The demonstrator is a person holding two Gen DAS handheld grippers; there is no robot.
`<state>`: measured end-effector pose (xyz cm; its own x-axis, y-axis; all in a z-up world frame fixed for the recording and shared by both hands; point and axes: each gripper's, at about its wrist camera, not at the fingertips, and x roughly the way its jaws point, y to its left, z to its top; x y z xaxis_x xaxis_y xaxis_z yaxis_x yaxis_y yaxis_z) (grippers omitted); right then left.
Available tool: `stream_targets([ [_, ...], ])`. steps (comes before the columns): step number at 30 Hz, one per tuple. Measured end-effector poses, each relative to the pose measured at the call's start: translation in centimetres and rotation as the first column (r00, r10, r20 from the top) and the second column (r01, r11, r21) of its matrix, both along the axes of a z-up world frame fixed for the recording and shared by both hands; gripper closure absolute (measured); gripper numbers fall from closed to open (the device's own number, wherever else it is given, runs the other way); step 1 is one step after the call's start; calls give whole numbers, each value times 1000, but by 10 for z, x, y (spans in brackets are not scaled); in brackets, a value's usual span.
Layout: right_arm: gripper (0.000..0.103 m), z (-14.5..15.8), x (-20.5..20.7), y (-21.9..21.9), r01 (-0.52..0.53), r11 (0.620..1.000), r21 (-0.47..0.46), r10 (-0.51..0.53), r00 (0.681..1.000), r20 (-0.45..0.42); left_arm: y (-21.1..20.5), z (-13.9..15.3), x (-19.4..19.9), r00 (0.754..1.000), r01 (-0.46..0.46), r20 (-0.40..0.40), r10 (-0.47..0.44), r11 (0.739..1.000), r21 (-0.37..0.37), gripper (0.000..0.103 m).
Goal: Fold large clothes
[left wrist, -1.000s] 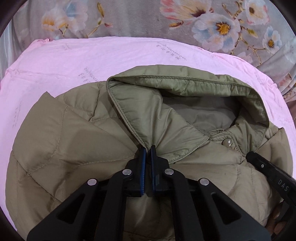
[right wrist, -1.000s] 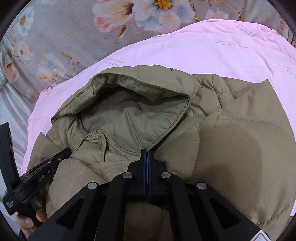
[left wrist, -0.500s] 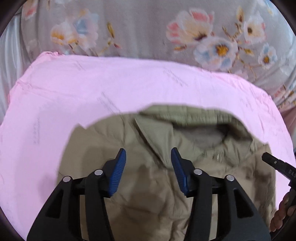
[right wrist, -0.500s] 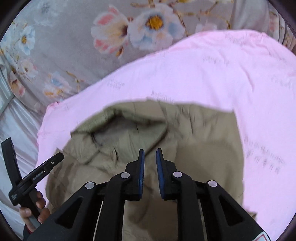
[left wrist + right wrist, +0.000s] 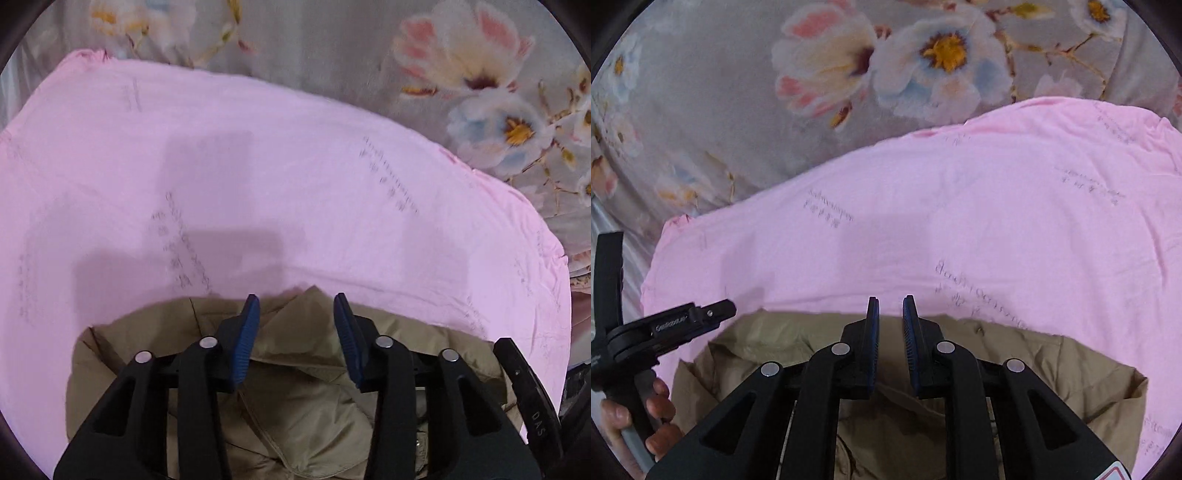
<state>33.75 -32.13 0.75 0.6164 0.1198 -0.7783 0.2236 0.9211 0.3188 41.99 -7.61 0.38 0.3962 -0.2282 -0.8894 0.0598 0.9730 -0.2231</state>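
Observation:
An olive quilted hooded jacket (image 5: pixel 306 398) lies folded on a pink sheet (image 5: pixel 258 177); it also shows in the right wrist view (image 5: pixel 1052 376), low in the frame. My left gripper (image 5: pixel 295 306) is open and empty, raised above the jacket's collar end. My right gripper (image 5: pixel 889 306) is open a little and empty, above the jacket's far edge. The left gripper's body (image 5: pixel 672 325) and the hand holding it show at the left of the right wrist view. The right gripper's tip (image 5: pixel 524 384) shows at the lower right of the left wrist view.
The pink sheet (image 5: pixel 960 221) spreads beyond the jacket on a grey floral bedspread (image 5: pixel 775 92), which also shows in the left wrist view (image 5: pixel 443 66). The sheet's far edge runs across the upper part of both views.
Both grippers were shut on the jacket's hood a second ago. They let go, opened and pulled back and up; the jacket now lies lower in both views.

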Motion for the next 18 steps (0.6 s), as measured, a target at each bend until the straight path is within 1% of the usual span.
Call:
stream_targets([
  [1, 87, -7, -2, 6, -39, 999, -2, 39, 999, -16, 0, -9, -3, 1000, 13, -19, -13, 1000, 4, 72],
  [2, 87, -12, -7, 12, -71, 997, -13, 70, 997, -27, -1, -14, -10, 999, 40, -10, -40, 999, 18, 71],
  [3, 87, -15, -13, 18, -101, 994, -28, 100, 994, -35, -3, -15, -17, 998, 62, 6, -62, 997, 43, 71],
  [4, 87, -18, -20, 21, -124, 991, -43, 123, 992, -43, -5, -16, -28, 995, 90, 32, -93, 993, 83, 71],
  [5, 88, -20, -25, 22, -137, 989, -58, 134, 990, -51, -6, -16, -38, 992, 112, 50, -118, 987, 112, 71],
  [6, 90, -23, -30, 23, -142, 987, -72, 138, 988, -62, -8, -18, -46, 988, 130, 61, -140, 982, 138, 72],
  [8, 92, -26, -38, 19, -137, 987, -82, 132, 989, -66, -11, -24, -62, 981, 155, 87, -174, 969, 192, 72],
  [10, 96, -28, -42, 14, -114, 991, -74, 110, 992, -65, -11, -28, -65, 978, 159, 101, -183, 964, 212, 72],
  [14, 97, -28, -51, -6, -23, 999, -47, 22, 999, -27, -10, -32, -67, 975, 143, 133, -175, 964, 222, 72],
  [15, 100, -30, -50, -9, -13, 999, -43, 12, 1000, -29, -10, -32, -69, 974, 142, 143, -178, 963, 229, 72],
  [17, 101, -38, -48, -12, -18, 999, -34, 17, 998, -55, -14, -34, -72, 968, 138, 168, -185, 957, 255, 72],
  [18, 102, -40, -48, -9, -21, 999, -43, 18, 998, -61, -15, -34, -74, 967, 136, 176, -186, 955, 265, 72],
])
